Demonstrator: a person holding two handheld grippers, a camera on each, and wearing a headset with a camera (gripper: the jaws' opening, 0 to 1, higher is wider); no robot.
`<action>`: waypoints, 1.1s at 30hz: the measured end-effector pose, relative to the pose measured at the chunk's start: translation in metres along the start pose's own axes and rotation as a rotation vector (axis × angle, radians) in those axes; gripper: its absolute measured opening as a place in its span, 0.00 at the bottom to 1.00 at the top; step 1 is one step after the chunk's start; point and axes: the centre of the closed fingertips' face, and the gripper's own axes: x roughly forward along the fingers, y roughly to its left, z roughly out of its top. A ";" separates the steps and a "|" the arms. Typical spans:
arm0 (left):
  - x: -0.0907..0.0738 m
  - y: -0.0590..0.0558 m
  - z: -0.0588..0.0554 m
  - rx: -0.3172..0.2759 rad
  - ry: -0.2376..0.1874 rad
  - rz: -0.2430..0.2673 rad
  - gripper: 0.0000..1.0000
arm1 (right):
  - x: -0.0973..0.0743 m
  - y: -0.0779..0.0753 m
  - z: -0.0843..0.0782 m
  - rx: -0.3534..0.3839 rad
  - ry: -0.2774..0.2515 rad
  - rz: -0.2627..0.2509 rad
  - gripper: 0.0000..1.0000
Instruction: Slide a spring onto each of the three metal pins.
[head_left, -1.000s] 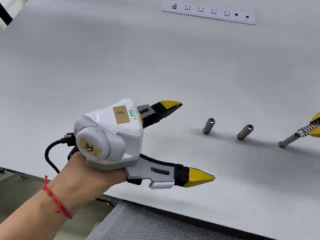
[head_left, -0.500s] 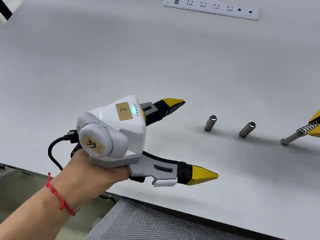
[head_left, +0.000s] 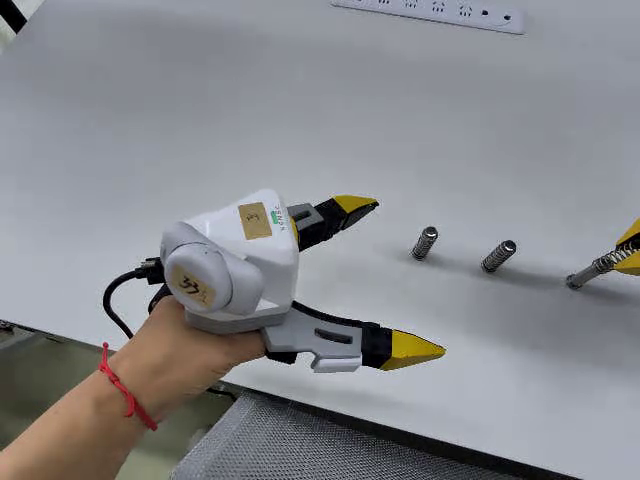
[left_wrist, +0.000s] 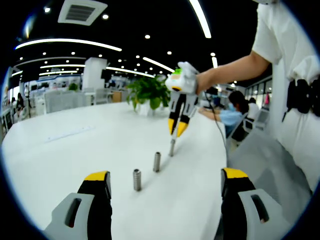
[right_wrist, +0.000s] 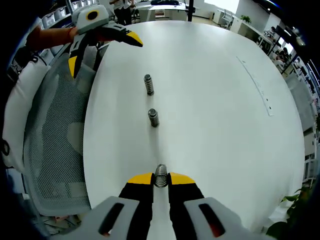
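spring (right_wrist: 160, 175) pinched in right tool (right_wrist: 160, 181) — left tool (head_left: 398, 278) agape, apart

a: tabletop (head_left: 250, 110) is matt white, smooth, hardly any sheen.
b: left gripper (head_left: 405, 278) has a smooth, faintly glossy white plastic shell, matt yellow tips.
a: spring (right_wrist: 160, 176), bottom centre of the right gripper view, is bright coiled metal wire.
b: lower middle of the head view, grey woven mesh (head_left: 300, 450); a red cord (head_left: 122, 388) lower left.
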 end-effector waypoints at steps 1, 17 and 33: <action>0.000 0.000 0.000 -0.001 -0.001 0.000 0.92 | 0.001 0.001 0.000 0.000 0.000 0.001 0.12; 0.001 0.001 0.000 -0.008 -0.004 -0.003 0.92 | 0.017 0.002 -0.002 -0.012 0.010 -0.005 0.12; 0.001 0.000 0.000 -0.010 -0.004 -0.003 0.91 | 0.033 0.003 -0.009 -0.006 0.019 -0.013 0.13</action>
